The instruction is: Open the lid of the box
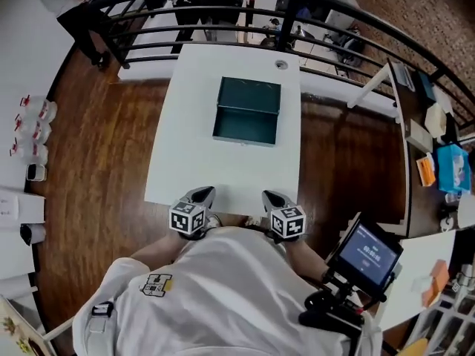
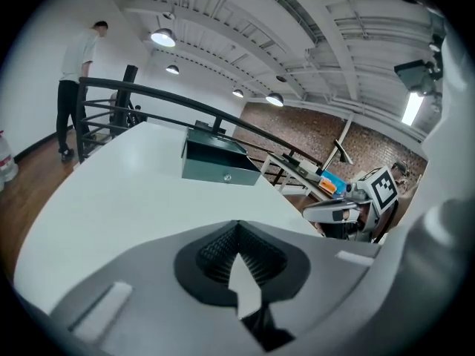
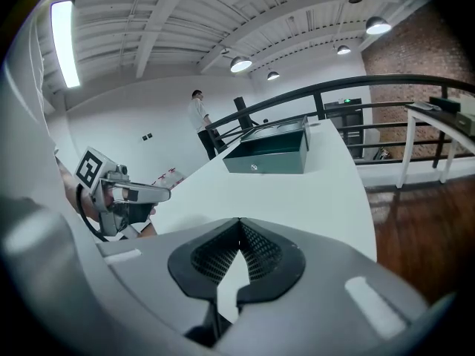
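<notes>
Box (image 1: 245,128) at 12 o'clock, lid (image 1: 250,93) open; task judged done. L gripper (image 1: 204,193), R gripper (image 1: 272,197) at 6: jaws closed, empty. Next: nil.

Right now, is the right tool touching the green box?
Apart. The head view shows the right tool at the near edge of the table, with bare tabletop between it and the green box.

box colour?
Dark teal-green box; clearest in the head view.
</notes>
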